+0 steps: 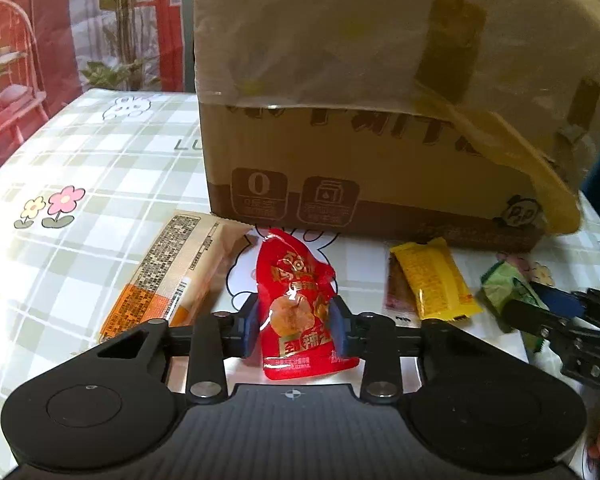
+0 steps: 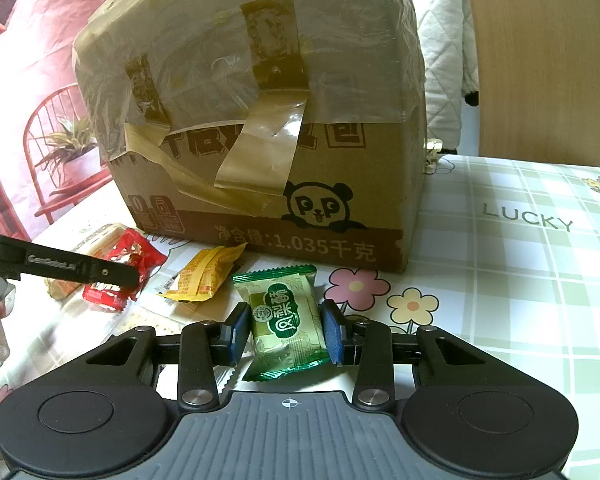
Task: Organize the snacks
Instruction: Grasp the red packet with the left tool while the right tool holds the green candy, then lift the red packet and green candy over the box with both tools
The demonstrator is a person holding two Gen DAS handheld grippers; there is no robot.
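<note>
Red snack packet (image 1: 296,308) pinched between left fingers (image 1: 249,326)

A home, likely a dining or living corner. Table (image 2: 540,248) covered by a green-and-white checked oilcloth printed with cartoon flowers and the word "LUCKY". Reused cardboard box (image 2: 260,128) on top, patched with brown tape (image 2: 264,148), panda logo on its side. Behind the table, a hanging backdrop (image 1: 40,40) printed with red chairs and potted plants. To the right, a quilted white fabric (image 2: 444,40) and a wooden panel (image 2: 548,60). Small wrapped snacks (image 2: 208,272) scattered on the tabletop.
</note>
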